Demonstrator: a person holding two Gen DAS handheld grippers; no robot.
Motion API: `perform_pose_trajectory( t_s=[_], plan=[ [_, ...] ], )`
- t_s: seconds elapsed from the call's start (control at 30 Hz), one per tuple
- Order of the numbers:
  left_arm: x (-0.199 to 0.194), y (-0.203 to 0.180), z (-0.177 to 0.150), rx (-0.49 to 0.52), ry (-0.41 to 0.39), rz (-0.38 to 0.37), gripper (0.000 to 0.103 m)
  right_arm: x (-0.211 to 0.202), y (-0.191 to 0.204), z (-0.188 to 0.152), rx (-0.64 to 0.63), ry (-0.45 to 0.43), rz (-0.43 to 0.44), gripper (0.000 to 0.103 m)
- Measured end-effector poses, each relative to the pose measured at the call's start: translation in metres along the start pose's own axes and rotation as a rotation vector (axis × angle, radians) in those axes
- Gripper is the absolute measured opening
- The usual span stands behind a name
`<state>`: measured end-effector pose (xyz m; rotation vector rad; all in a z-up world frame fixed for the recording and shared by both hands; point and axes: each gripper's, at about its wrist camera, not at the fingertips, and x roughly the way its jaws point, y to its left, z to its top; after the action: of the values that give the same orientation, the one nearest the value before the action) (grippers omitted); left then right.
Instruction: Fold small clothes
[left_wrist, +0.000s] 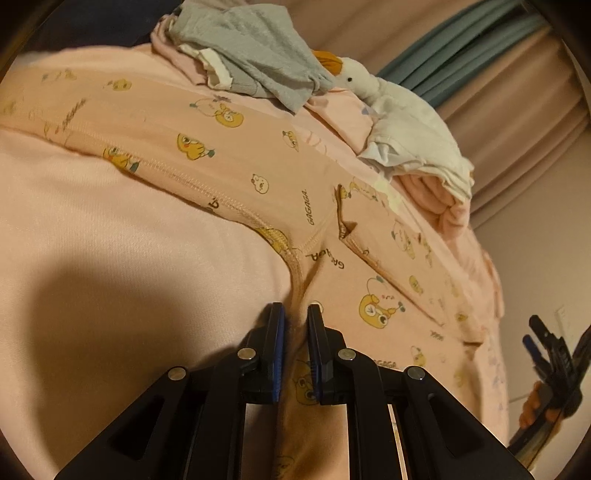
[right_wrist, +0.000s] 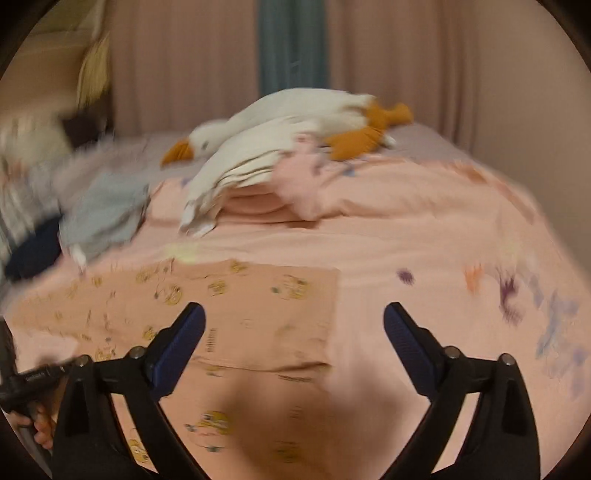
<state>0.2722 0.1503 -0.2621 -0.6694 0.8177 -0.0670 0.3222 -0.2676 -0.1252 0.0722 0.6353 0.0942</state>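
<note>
The duck-print garment (left_wrist: 236, 173) lies spread near the bed's (left_wrist: 92, 240) front edge, mid-fold. The left gripper (left_wrist: 295, 314) has its jaws pinched on the garment's seam; the right gripper (right_wrist: 293, 317) hangs wide open, empty. Next, I'd judge, it needs a fresh hold on an edge.

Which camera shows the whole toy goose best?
The right wrist view: the toy goose lies across the bed with beak, body and orange feet all showing, though blurred. The left wrist view shows only its head and part of its body.
</note>
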Motion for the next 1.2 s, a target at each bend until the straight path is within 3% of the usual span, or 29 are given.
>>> perform_pose_trajectory(
  t_s=[0.07,0.1,0.17,0.23,0.3,0.37,0.47,0.53,0.63,0.7,0.77,0.8,0.9,1.03,1.1,1.13,1.17,1.2],
  plan=[
    [-0.001,-0.001,-0.002,0.005,-0.01,0.014,0.014,0.021,-0.039,0.0,0.127,0.071,0.083,0.062],
    [-0.001,0.0,-0.002,0.0,-0.013,0.011,0.014,0.032,-0.051,0.0,0.187,0.104,0.104,0.039],
    [0.0,0.006,-0.002,-0.023,-0.014,-0.016,0.014,0.048,-0.056,-0.006,0.244,0.091,0.151,0.037],
    [0.0,0.017,-0.001,-0.078,-0.015,-0.072,0.014,0.064,-0.04,-0.01,0.132,0.102,0.165,0.034],
    [0.0,0.02,-0.001,-0.092,-0.018,-0.089,0.013,0.09,-0.024,-0.022,0.105,0.239,0.115,0.031],
    [0.0,0.016,-0.001,-0.081,-0.018,-0.077,0.014,0.118,-0.031,-0.038,0.154,0.404,0.015,0.027],
    [0.0,0.013,-0.001,-0.069,-0.018,-0.064,0.014,0.104,-0.051,-0.028,0.317,0.383,0.159,0.031],
    [0.0,0.013,-0.001,-0.077,-0.017,-0.072,0.013,0.088,-0.062,-0.018,0.419,0.315,0.278,0.031],
    [0.0,0.014,-0.001,-0.074,-0.016,-0.072,0.014,0.079,-0.057,-0.013,0.383,0.24,0.321,0.031],
    [0.0,0.014,-0.001,-0.071,-0.015,-0.07,0.014,0.094,-0.05,-0.02,0.367,0.31,0.299,0.028],
    [0.0,0.014,-0.001,-0.073,-0.015,-0.073,0.014,0.12,-0.046,-0.036,0.372,0.469,0.201,0.02],
    [0.0,0.014,-0.001,-0.073,-0.015,-0.071,0.014,0.125,-0.047,-0.04,0.369,0.498,0.148,0.002],
    [-0.001,0.015,-0.001,-0.068,-0.013,-0.068,0.014,0.105,-0.053,-0.029,0.397,0.425,0.156,0.012],
    [-0.001,0.015,-0.001,-0.063,-0.012,-0.064,0.014,0.07,-0.046,-0.01,0.367,0.219,0.289,0.012],
    [-0.001,0.016,0.0,-0.063,-0.011,-0.066,0.014,0.079,-0.045,-0.014,0.351,0.214,0.313,0.01],
    [-0.001,0.016,-0.001,-0.063,-0.011,-0.066,0.013,0.092,-0.042,-0.02,0.351,0.254,0.285,0.008],
    [-0.001,0.016,-0.001,-0.064,-0.012,-0.068,0.013,0.111,-0.043,-0.031,0.362,0.349,0.205,0.009],
    [-0.001,0.016,-0.001,-0.064,-0.012,-0.068,0.013,0.13,-0.046,-0.044,0.384,0.46,0.106,0.002]
  ],
)
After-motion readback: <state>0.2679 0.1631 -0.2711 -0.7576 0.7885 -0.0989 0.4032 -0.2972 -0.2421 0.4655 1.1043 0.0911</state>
